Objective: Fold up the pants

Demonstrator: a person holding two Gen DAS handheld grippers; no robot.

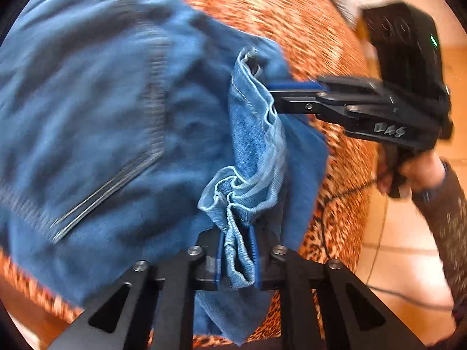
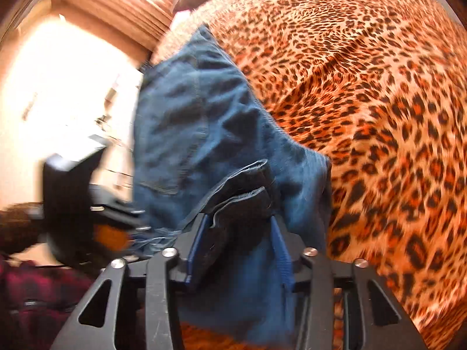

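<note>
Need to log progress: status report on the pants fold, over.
Left gripper shut on jeans hem. Right gripper clamping bunched denim. Leopard blanket underneath; nothing in the way.

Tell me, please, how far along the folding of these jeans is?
Early. Done: left hand-held gripper and right hand-held gripper each pinch a bunched edge of the jeans. In hand: lifting that edge off the leopard-print cover. Left: laying the fold flat; no neat fold shows.

The right gripper [image 2: 238,248] clamps bunched blue pants [image 2: 198,122] over a leopard-print cover [image 2: 379,87].
</note>
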